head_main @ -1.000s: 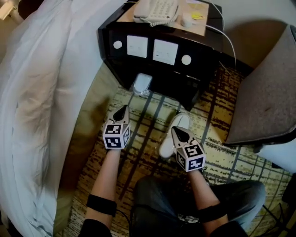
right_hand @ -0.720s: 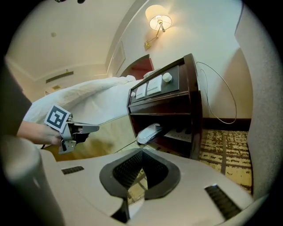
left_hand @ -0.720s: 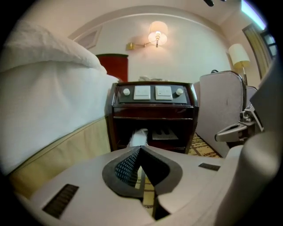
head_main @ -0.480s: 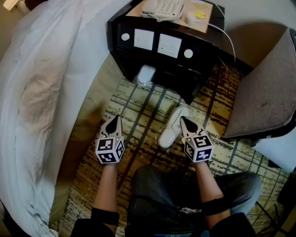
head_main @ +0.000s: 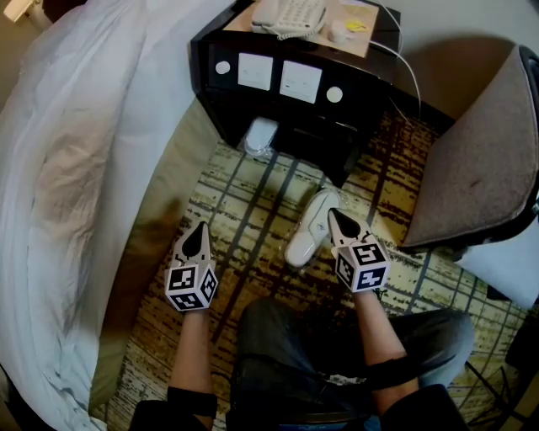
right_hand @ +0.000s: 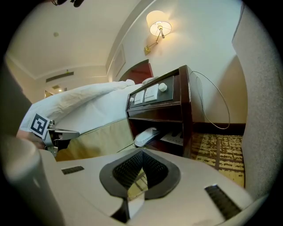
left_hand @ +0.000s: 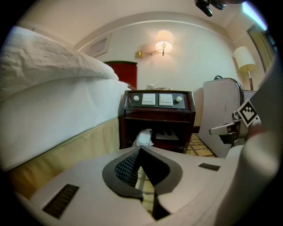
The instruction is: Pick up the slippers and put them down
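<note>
The white slipper (head_main: 308, 231) lies on the patterned carpet (head_main: 253, 206), toe toward the dark nightstand (head_main: 290, 126) and a little apart from it; no jaw holds it. A second white slipper (head_main: 260, 137) sits in the nightstand's low open shelf, at its left end.

We see the right gripper (head_main: 335, 215) just beside the right edge of the slipper on the carpet; in the head view its tip overlaps that edge, but we cannot tell whether it touches. In the right gripper view its jaws are pressed together at the tips, with nothing between the pads; only carpet shows through the narrow gap behind them, and the nightstand stands ahead.

The left gripper (head_main: 199, 229) hangs over the carpet well apart from both slippers, near the skirt of the bed (head_main: 76, 168); in the left gripper view its jaws are likewise closed tip to tip and empty, pointing toward the nightstand and the slipper in the shelf.

Outward from there: a telephone (head_main: 286, 12) rests on the nightstand's top; a grey upholstered chair (head_main: 472, 168) stands to the right; a wall lamp (left_hand: 163, 41) glows above the nightstand; our knees in dark trousers (head_main: 337, 345) fill the bottom of the head view.
</note>
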`<state>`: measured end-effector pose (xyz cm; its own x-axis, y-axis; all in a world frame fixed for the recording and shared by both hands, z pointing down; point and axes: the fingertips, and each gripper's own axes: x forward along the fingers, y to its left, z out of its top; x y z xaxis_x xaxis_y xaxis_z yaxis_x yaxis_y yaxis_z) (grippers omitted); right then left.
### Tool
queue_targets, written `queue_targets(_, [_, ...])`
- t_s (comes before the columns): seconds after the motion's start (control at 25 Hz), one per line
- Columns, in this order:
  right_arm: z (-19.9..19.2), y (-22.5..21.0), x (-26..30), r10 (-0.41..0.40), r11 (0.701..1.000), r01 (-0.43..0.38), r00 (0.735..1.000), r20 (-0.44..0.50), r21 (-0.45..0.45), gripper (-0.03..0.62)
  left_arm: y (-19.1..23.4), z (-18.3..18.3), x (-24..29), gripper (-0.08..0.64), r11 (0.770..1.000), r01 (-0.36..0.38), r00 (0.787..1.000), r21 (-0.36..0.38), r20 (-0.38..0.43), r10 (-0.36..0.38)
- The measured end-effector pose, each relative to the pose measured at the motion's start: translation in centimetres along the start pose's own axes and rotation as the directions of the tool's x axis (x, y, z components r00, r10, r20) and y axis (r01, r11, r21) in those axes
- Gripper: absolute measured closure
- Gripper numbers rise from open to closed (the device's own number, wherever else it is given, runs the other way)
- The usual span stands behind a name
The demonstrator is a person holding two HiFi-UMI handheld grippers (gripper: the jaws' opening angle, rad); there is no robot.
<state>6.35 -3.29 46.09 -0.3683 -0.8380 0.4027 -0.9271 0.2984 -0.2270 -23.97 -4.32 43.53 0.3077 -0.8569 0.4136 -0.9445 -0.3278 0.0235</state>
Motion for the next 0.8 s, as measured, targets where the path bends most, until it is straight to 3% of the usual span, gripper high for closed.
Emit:
queue_targets(0.24, [-0.1, -0.2, -0.1, -0.009, 1.000, 0.009, 1.000, 0.004, 0.004, 0.592, -1.4, -0.3, 0.6, 0.559, 0.999, 0.036, 0.999, -0.013, -0.008, -0.036])
queue_targets(0.44, [-0.4, -0.8, -0.3, -0.021, 1.000, 0.021, 1.000, 0.000, 0.009, 0.592, -5.4, -2.4, 2.8, 0.536, 0.991, 0.128, 0.988, 0.032, -0.093, -0.124])
queue_targets(0.56, [-0.7, -1.1, -0.4, -0.030, 0.999, 0.030, 1.000, -0.003, 0.012, 0.592, -9.3, -4.9, 4.7, 0.435, 0.972, 0.231, 0.957, 0.046, -0.189, -0.219])
queue_targets(0.8, [-1.7, -2.0, -0.6, -0.051, 0.998, 0.051, 0.999, -0.016, 0.022, 0.592, -16.5, -10.8, 8.1, 0.204, 0.913, 0.404, 0.859, 0.059, -0.368, -0.357])
